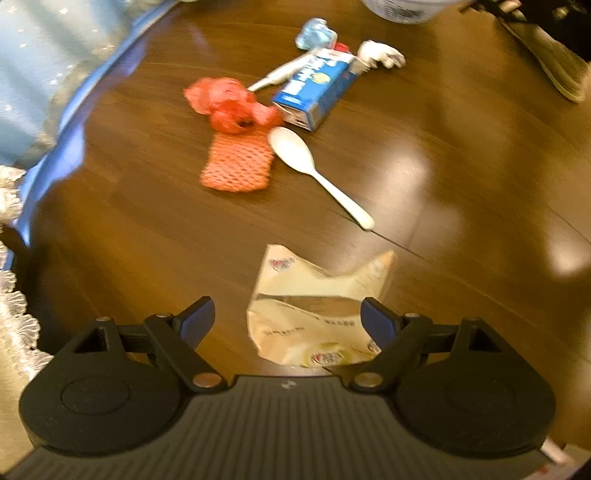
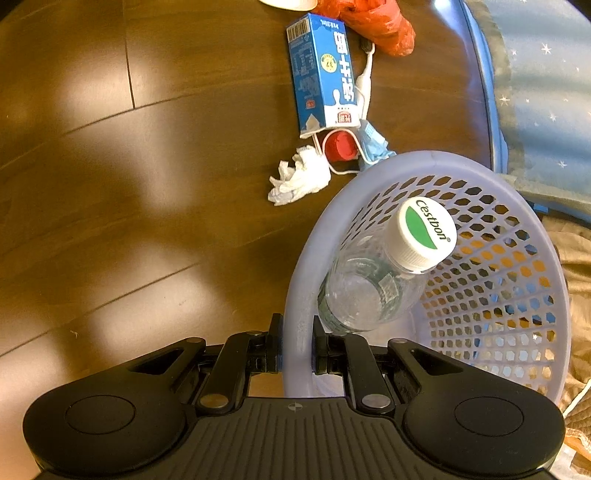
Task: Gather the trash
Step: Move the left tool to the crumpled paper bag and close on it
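The crumpled cream-coloured paper food wrapper (image 1: 317, 314) lies flat on the dark brown wooden floor (image 1: 461, 177), directly under the left gripper (image 1: 288, 317), whose fingers (image 1: 195, 317) are spread wide on either side of it without touching it. The wrapper looks like the next piece of trash to be collected.

Beyond it lie a white plastic spoon (image 1: 314, 170), an orange foam fruit net (image 1: 238, 164), a crumpled red plastic bag (image 1: 229, 103), a blue and white milk carton (image 1: 317, 85) lying on its side, a white toothbrush-like stick (image 1: 275, 76), a crumpled blue face mask (image 1: 316, 33) and a wad of white tissue (image 1: 382, 53). In the right wrist view a red bottle cap (image 2: 340, 146) sits between the tissue and the mask.

The right gripper (image 2: 297, 349) has its fingers pinching the rim of a pale lilac perforated plastic basket (image 2: 424, 162), which already holds a clear plastic water bottle with a white and green cap (image 2: 373, 280).

The wrapper is thin and lies nearly flat, so the fingers may close above it or scrape the floor and slide it away; a grip on one loose fold might let it slip free on the way to the basket. The basket hangs from a single rim pinch, and the bottle's weight could tilt or twist it.
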